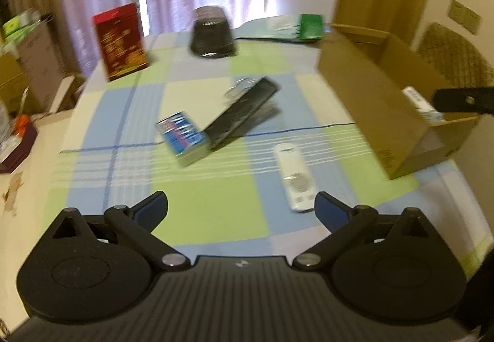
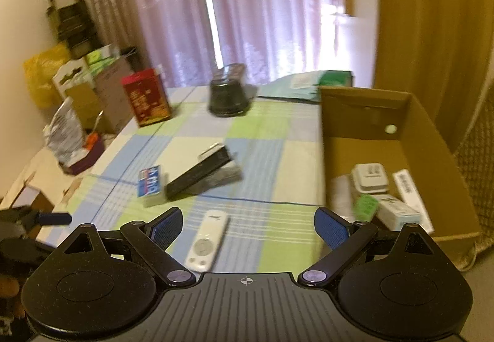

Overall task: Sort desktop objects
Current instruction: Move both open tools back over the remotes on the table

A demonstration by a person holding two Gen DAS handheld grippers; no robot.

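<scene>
Both of your claws are spread wide and hold nothing: the left gripper [image 1: 241,206] hangs over the near edge of the checked tablecloth [image 1: 216,218], and the right gripper [image 2: 248,226] does too, its right finger [image 2: 332,230] just in front of the box wall. The open cardboard box [image 2: 432,162] stands along the table's right edge and already holds a white adapter [image 2: 370,177], a green packet [image 2: 366,206] and white cartons (labels too blurred to read). Toward the far edge stand a red carton [image 1: 120,40] at the left and a dark round container [image 1: 212,33] in the middle. Mid-table, a long black case [image 1: 242,108] lies slanted, touching a blue card box [image 1: 182,136]. The white remote [image 1: 295,176] lies near the front edge, just ahead of both claws.
</scene>
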